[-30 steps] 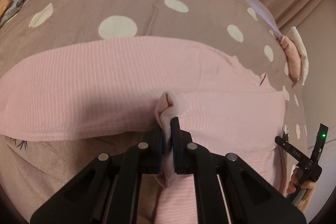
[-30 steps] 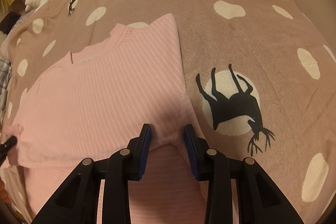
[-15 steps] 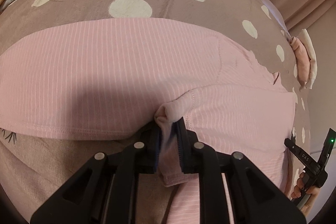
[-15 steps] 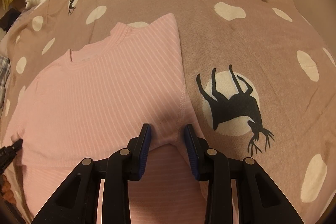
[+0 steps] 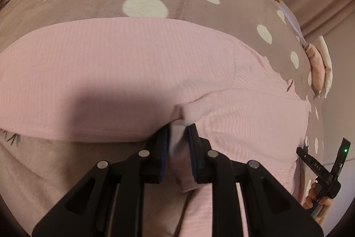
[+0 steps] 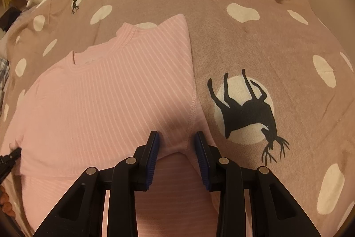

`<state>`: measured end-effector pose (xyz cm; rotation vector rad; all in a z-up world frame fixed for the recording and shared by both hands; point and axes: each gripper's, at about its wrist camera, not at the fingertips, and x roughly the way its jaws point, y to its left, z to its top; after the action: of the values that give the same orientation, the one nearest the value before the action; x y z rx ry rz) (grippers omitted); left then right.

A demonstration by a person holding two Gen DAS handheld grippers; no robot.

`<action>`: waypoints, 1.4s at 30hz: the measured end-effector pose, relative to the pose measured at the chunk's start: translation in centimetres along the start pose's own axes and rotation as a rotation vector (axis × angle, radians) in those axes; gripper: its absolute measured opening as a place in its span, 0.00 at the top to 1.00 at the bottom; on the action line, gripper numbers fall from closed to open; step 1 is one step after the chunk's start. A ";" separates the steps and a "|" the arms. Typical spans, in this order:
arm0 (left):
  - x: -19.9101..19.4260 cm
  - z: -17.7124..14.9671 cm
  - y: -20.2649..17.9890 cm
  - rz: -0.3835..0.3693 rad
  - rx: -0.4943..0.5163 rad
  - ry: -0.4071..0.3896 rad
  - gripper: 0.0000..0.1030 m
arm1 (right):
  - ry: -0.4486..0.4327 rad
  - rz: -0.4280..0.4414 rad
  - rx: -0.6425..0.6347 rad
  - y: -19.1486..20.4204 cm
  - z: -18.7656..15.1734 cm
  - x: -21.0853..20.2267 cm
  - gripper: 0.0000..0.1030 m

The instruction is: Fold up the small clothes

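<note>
Now | shirt (image 6: 106, 103) flat on bed (image 6: 266, 41), collar far end | left gripper (image 5: 179, 126) just easing open, folded hem between jaws | right gripper (image 6: 176, 137) part open astride hem, unpinched

The lower part of the pink striped shirt (image 6: 106, 103) is cut off at the bottom edge in both views. The shirt's bunched hem (image 5: 190, 108) is partly hidden between the jaws of the left gripper (image 5: 178, 126). Whether fabric is pinched by the right gripper (image 6: 176, 137) cannot be told.
</note>
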<state>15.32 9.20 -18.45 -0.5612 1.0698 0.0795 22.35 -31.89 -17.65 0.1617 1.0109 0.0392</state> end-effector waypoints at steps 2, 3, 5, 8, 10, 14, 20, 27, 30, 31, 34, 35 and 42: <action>-0.6 -0.4 0.6 0.004 -0.014 -0.001 0.79 | -0.001 -0.003 -0.001 0.0 0.0 0.0 0.66; -1.1 -0.7 1.1 0.005 -0.022 0.002 0.79 | -0.002 -0.006 -0.001 0.0 0.0 0.1 0.66; -1.9 -1.1 1.6 0.024 -0.037 -0.002 0.83 | -0.005 -0.017 -0.005 0.2 0.0 0.1 0.66; -4.1 -1.6 3.3 0.047 -0.074 -0.036 0.82 | -0.010 -0.033 0.000 0.4 0.0 0.0 0.66; -5.5 -1.7 4.1 0.035 -0.107 -0.065 0.77 | -0.018 -0.035 0.007 0.4 0.0 -0.2 0.66; -9.2 -1.8 6.0 0.047 -0.163 -0.160 0.51 | -0.044 -0.003 0.010 0.5 -0.1 -2.1 0.66; -14.2 -1.8 9.2 0.136 -0.274 -0.348 0.15 | -0.219 0.106 -0.028 1.8 -0.6 -10.0 0.39; -14.8 -1.9 14.4 0.184 -0.435 -0.393 0.12 | -0.379 0.210 -0.052 3.8 -2.4 -17.2 0.18; -14.7 -2.3 16.6 0.210 -0.490 -0.387 0.13 | -0.413 0.192 -0.067 4.8 -3.6 -18.4 0.18; -14.7 -2.5 17.2 0.211 -0.502 -0.385 0.13 | -0.420 0.187 -0.068 5.0 -3.9 -18.5 0.18; -14.0 -2.6 18.6 0.219 -0.524 -0.372 0.14 | -0.420 0.195 -0.063 5.2 -4.9 -18.5 0.18; -13.8 -2.6 19.0 0.223 -0.528 -0.367 0.14 | -0.413 0.200 -0.059 5.3 -5.1 -18.4 0.18; -12.1 -2.4 20.6 0.200 -0.549 -0.345 0.24 | -0.395 0.171 -0.037 5.4 -6.6 -18.4 0.18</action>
<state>0.70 28.20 -17.17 -0.8938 0.7565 0.6387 7.22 -27.81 -4.81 0.2125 0.5999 0.1752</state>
